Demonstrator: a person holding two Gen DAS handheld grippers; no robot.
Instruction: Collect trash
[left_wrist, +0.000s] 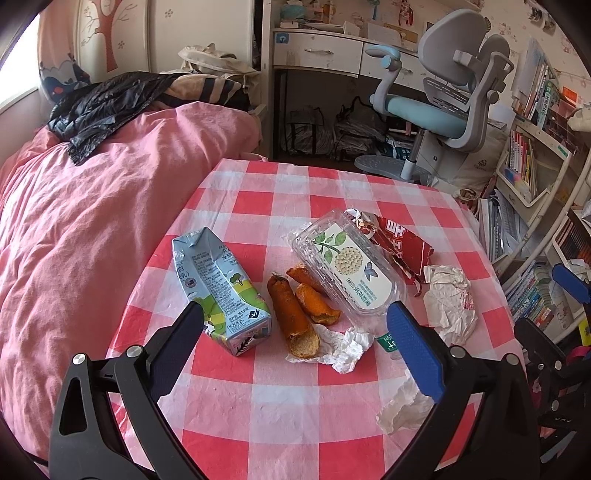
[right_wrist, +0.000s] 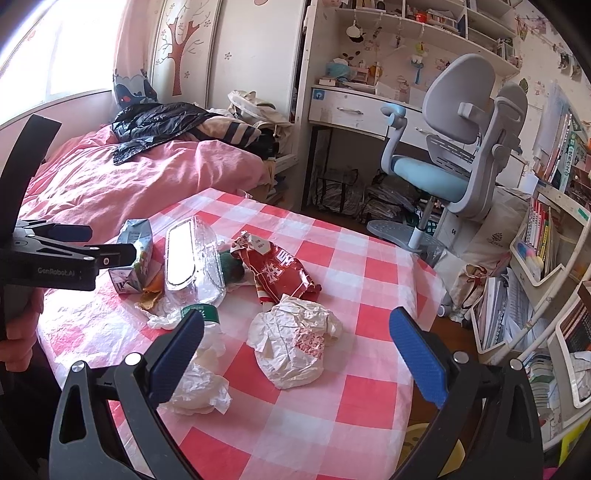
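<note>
Presently on bench (left_wrist: 280, 417): milk carton (left_wrist: 221, 291), orange peels (left_wrist: 295, 306), clear tray (left_wrist: 351, 269), red wrapper (right_wrist: 280, 273), crumpled paper (right_wrist: 295, 343); both my jaws wide, empty.

The table (left_wrist: 280, 398) stands beside the bed (left_wrist: 92, 221). On the table, the carton (left_wrist: 218, 288) lies to the left. The peels (left_wrist: 295, 306) lie just right of it, partly on a tissue (left_wrist: 343, 347). The box (left_wrist: 347, 266) lies right of the peels, touching them. The bag (left_wrist: 395, 240) sits behind the box. The wrapper (left_wrist: 448, 299) lies far right. A chair (left_wrist: 443, 99) stands behind the table.
</note>
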